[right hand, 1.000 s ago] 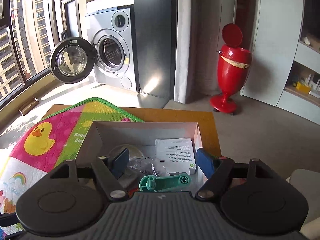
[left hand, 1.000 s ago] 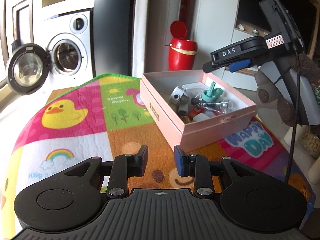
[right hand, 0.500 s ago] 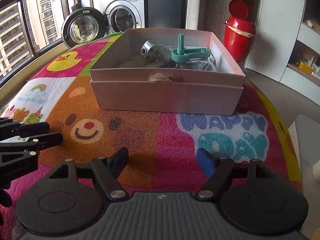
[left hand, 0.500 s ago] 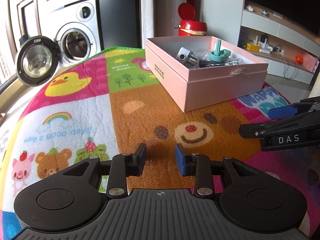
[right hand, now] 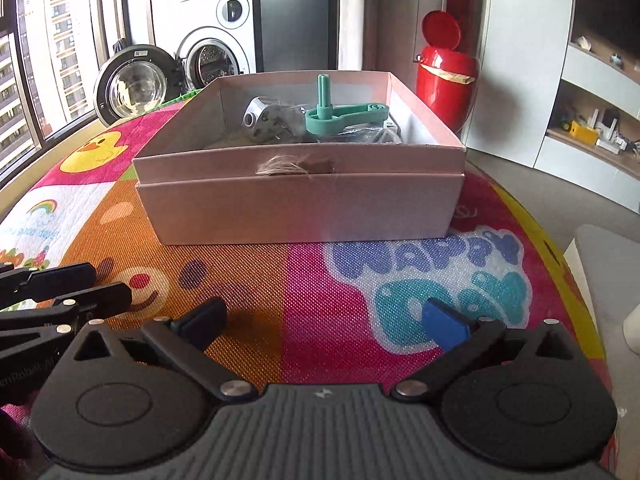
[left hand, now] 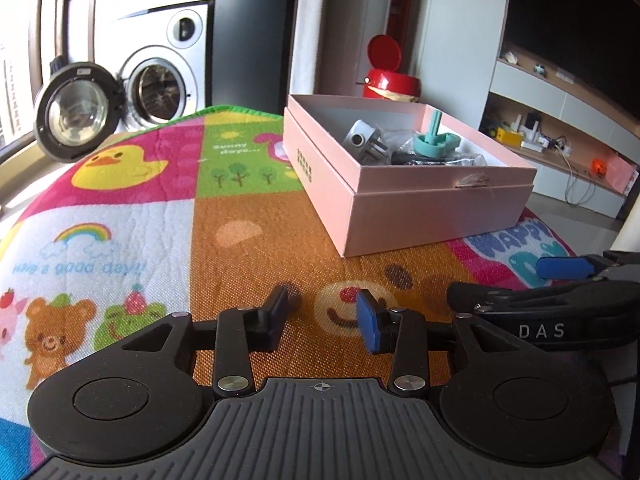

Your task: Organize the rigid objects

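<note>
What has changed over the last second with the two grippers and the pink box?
The right gripper pulled back from above the pink box and came down low over the play mat; its jaws are opening, nothing between them. The left gripper dropped lower too, jaws opening, empty. Unchanged: the box's spot, the green crank and grey plug inside it.

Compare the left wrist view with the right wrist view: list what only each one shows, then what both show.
Only the left wrist view: the printing on the pink box's side panel and the mat's bear and frog pictures.

Only the right wrist view: apartment towers through the window and the full "HAPPY DAY" lettering.

Both: the open pink box on the play mat, the teal crank and grey plug inside it, the red bin, the washing machine, and both claws, left claw and right claw, opening with nothing between them.
</note>
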Demonstrator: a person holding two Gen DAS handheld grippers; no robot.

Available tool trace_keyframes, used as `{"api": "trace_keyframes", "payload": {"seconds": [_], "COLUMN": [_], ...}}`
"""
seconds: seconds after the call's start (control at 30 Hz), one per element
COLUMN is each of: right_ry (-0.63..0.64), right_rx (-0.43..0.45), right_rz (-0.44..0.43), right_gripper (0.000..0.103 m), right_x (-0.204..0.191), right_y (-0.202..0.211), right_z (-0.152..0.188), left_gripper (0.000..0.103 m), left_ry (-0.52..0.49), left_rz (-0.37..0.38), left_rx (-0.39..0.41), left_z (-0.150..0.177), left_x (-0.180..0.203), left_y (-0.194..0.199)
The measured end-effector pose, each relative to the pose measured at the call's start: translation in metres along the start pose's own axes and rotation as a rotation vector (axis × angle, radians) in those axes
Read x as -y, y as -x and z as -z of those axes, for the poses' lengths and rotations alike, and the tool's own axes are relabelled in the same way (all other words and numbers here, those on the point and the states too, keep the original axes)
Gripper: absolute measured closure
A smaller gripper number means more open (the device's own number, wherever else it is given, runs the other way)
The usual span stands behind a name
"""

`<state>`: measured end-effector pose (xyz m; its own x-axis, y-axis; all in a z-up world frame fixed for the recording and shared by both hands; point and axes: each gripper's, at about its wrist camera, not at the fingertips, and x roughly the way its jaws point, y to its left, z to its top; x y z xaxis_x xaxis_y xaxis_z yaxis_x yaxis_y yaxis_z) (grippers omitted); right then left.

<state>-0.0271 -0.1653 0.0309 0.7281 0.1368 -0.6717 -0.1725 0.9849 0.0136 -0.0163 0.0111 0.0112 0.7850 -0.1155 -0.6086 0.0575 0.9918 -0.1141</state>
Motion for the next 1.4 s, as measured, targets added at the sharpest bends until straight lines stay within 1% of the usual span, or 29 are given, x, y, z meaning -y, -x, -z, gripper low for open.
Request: {"api": "trace_keyframes", "payload": {"seconds": [0.07,0.17,0.23,0.6,0.77,1.4], "right_ry": [-0.009,-0.007,-0.008,-0.018,-0.017,-0.018], "right_rx": [0.009,0.015,0.015,0.017,0.017,0.017], "right_rz": [0.003,0.004,0.004,-0.001,0.0,0.0], "right_gripper": [0.0,0.0,0.0,0.0,0.0,0.0], "right_x": [0.0,0.0,0.0,0.001,0.001,0.001], "right_y": [0.001,0.001,0.001,-0.001,-0.001,-0.001], "right_z": [0.0,0.001,0.002,0.001,0.001,0.001], "left_gripper": [0.061,0.061,0.062,0.062,0.062,0.062], "left_ry": [0.009,-0.047,-0.062,-0.049,-0.062,-0.045], "left_rz": [-0.021,-0.063,-0.081,-0.084,-0.094,-0.082], "left_rx": [0.005,0.005,0.006,0.01,0.013,0.014], "left_z": [0.0,0.002,0.003,0.004,0.005,0.005], "left_x": [0.004,0.014,0.018,0.017,0.02,0.016], "left_y": [-0.001,-0.001,-0.001,0.0,0.001,0.001]}}
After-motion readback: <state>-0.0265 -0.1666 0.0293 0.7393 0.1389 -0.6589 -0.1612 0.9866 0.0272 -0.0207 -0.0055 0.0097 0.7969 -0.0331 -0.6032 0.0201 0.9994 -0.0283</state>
